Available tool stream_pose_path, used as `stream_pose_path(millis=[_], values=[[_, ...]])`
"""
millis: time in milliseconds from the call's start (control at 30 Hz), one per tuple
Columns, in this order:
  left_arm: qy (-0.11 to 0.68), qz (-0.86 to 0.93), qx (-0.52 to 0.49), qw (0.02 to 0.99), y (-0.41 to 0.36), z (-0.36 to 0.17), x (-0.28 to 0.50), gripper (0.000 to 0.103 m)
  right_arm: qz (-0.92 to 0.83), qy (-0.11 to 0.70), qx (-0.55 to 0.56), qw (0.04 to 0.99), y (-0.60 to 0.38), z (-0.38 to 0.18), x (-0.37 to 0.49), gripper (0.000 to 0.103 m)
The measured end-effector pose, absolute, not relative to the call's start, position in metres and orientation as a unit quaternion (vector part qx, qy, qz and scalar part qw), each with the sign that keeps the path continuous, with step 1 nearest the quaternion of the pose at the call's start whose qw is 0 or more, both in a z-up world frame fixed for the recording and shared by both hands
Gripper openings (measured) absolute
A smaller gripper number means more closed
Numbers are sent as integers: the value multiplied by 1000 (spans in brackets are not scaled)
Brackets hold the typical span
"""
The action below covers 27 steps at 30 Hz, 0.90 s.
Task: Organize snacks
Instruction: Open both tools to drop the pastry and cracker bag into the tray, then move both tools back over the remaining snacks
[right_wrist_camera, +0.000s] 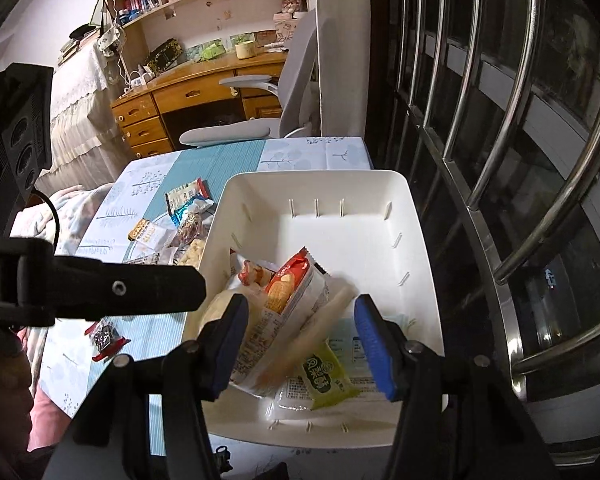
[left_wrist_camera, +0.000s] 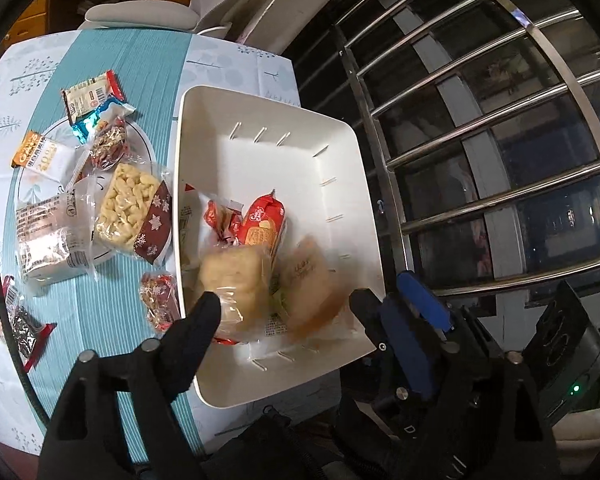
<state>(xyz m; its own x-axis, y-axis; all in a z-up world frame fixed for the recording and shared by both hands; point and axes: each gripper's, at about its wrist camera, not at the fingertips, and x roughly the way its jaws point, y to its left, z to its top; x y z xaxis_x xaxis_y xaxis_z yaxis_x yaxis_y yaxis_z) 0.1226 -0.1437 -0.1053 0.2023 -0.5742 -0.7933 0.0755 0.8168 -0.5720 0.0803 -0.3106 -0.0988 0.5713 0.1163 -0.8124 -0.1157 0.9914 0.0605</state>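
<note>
A white bin [left_wrist_camera: 340, 152] [right_wrist_camera: 380, 240] stands at the table's right edge and holds several snack packs: a red biscuit pack [left_wrist_camera: 262, 226] [right_wrist_camera: 288, 284], a pale bread pack [left_wrist_camera: 236, 280] and a green packet [right_wrist_camera: 324, 380]. A blurred pale packet [left_wrist_camera: 310, 284] [right_wrist_camera: 320, 328] is tilted above the bin's near end, between the spread fingers, touching neither. My left gripper [left_wrist_camera: 284, 308] is open over the bin. My right gripper [right_wrist_camera: 298, 336], with blue pads [right_wrist_camera: 374, 344], is open over the same end. Loose snacks lie left of the bin, among them a puffed-rice bar [left_wrist_camera: 130, 204].
The table has a teal and white cloth [left_wrist_camera: 100, 52]. More packets lie on it: an orange-white one [left_wrist_camera: 40, 156], a clear bag [left_wrist_camera: 48, 240], a red-black one [left_wrist_camera: 20, 332] [right_wrist_camera: 106, 336]. A steel window grille [left_wrist_camera: 480, 160] [right_wrist_camera: 500, 160] stands right of the bin. A chair [right_wrist_camera: 260, 120] is behind the table.
</note>
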Motion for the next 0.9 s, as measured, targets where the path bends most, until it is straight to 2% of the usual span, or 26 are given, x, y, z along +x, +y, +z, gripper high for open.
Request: stream_pose_path(millis=[600, 733, 900], values=[[600, -191, -209, 748, -105, -99, 114, 87, 89, 473, 20, 876, -276, -102, 86, 57], [602, -189, -208, 747, -85, -98, 110, 87, 86, 478, 35, 873, -260, -104, 86, 66], [611, -184, -202, 743, -51, -98, 106, 88, 79, 487, 61, 868, -236, -107, 84, 67]])
